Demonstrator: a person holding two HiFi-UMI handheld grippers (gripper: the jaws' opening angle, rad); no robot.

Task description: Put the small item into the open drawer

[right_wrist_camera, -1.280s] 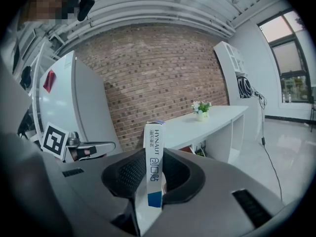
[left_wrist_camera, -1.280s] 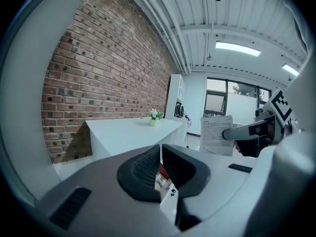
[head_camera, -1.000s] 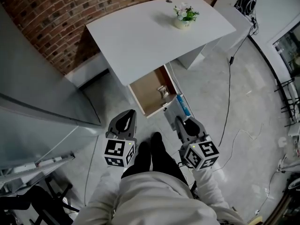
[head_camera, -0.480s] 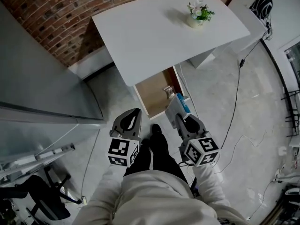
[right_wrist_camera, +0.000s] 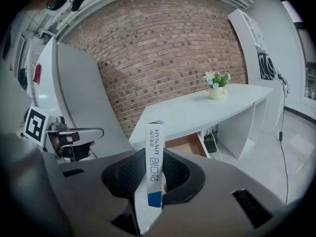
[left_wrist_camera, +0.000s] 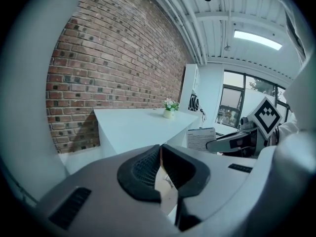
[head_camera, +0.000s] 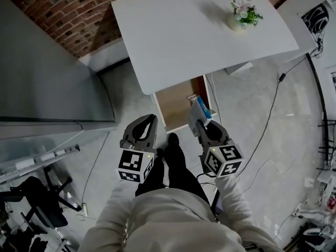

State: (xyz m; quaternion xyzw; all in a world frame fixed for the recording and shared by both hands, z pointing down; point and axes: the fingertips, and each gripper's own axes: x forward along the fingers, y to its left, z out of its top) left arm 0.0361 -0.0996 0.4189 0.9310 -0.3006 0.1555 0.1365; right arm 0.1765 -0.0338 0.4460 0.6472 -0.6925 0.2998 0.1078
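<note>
Under the white desk (head_camera: 189,30) a wooden drawer (head_camera: 176,103) stands open, with a small pale item (head_camera: 192,97) lying at its right side. My right gripper (head_camera: 201,124) is shut on a slim white box with a blue end (head_camera: 199,111), held upright at the drawer's front right corner. The right gripper view shows that box (right_wrist_camera: 153,162) clamped between the pads, with the drawer (right_wrist_camera: 185,143) beyond it. My left gripper (head_camera: 148,121) hovers left of the drawer's front, shut and holding nothing; its pads (left_wrist_camera: 148,167) meet at the tips.
A flower pot (head_camera: 239,21) stands on the desk's far right. A black cable (head_camera: 265,125) runs over the floor at the right. A grey cabinet (head_camera: 47,72) fills the left, with an office chair (head_camera: 37,203) below it. The person's dark shoes (head_camera: 173,156) are between the grippers.
Both grippers have moved forward and down toward the drawer. The box in the right gripper now overlaps the drawer's front right corner. The desk sits nearer in the head view.
</note>
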